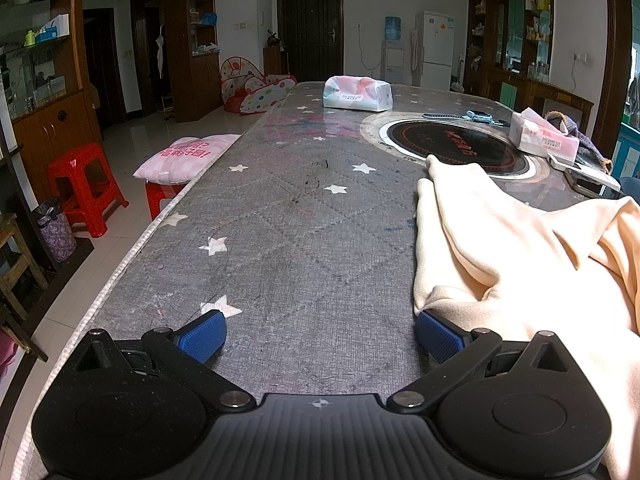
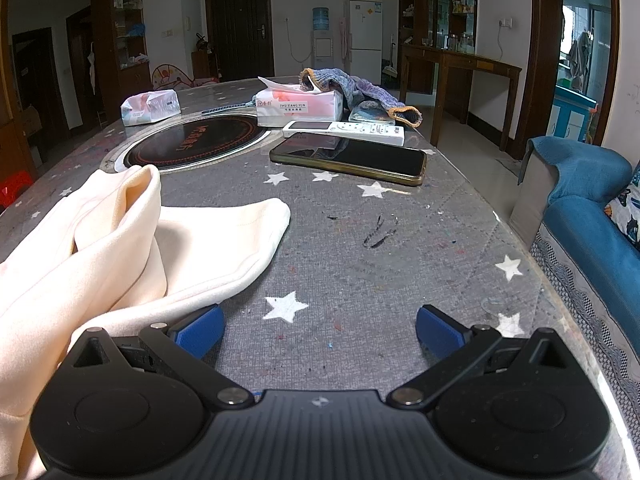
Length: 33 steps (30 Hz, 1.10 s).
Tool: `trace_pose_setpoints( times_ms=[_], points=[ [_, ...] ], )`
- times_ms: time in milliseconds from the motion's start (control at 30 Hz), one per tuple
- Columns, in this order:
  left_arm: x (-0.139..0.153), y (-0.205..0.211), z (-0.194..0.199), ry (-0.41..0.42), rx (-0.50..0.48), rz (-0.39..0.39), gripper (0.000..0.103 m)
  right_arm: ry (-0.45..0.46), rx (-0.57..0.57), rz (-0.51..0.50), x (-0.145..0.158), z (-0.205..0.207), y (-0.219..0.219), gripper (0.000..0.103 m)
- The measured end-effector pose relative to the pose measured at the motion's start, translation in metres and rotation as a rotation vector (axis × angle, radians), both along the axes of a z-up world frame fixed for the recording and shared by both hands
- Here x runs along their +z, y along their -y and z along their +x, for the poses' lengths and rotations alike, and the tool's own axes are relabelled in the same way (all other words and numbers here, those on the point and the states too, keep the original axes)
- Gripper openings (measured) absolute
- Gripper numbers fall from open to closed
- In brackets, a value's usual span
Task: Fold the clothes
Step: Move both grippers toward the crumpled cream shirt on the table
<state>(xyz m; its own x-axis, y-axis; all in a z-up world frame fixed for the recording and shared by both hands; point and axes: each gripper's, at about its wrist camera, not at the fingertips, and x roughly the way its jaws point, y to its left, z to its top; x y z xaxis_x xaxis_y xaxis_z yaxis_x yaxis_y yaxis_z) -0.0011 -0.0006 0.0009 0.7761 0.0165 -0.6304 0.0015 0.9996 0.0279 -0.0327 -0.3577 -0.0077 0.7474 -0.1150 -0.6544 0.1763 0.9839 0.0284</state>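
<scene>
Both grippers (image 1: 320,336) (image 2: 319,332) gape empty flanking the cream garment (image 1: 500,248), bare tablecloth (image 1: 304,216) ahead

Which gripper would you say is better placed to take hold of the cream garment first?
Probably the left gripper: its inner finger already touches the cream garment. The right gripper is open over bare table.

Cream garment (image 2: 120,248); grey table cover (image 1: 304,240), white stars.

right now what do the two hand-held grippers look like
Both match: the left hand-held gripper and right hand-held gripper have matte black ribbed bodies, round black housings either side, black linkage arms with silver pins, blue textured fingertips and a small crosshair mark. No cables or sleeves show.
</scene>
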Motion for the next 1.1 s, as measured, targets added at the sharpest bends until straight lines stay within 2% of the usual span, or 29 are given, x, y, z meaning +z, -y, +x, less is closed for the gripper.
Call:
trace_pose_setpoints(
  times_ms=[233, 433, 567, 633, 1100],
  points=[
    [0.004, 0.003, -0.006, -0.025, 0.012, 0.005, 0.103, -0.003, 0.036, -0.092, 0.011, -0.015, -0.012, 0.103],
    [0.011, 0.005, -0.020, -0.040, 0.030, 0.023, 0.103, -0.014, 0.075, -0.088, 0.023, -0.037, -0.021, 0.103],
    [0.021, 0.000, -0.034, -0.090, 0.040, -0.074, 0.103, -0.007, 0.085, -0.094, 0.029, -0.050, -0.030, 0.103],
    [0.024, 0.001, -0.043, -0.096, 0.047, -0.089, 0.103, 0.000, 0.086, -0.101, 0.033, -0.058, -0.035, 0.103],
    [0.045, 0.029, -0.094, -0.069, -0.001, -0.039, 0.103, 0.022, 0.095, -0.048, 0.041, -0.097, -0.059, 0.103]
  ],
)
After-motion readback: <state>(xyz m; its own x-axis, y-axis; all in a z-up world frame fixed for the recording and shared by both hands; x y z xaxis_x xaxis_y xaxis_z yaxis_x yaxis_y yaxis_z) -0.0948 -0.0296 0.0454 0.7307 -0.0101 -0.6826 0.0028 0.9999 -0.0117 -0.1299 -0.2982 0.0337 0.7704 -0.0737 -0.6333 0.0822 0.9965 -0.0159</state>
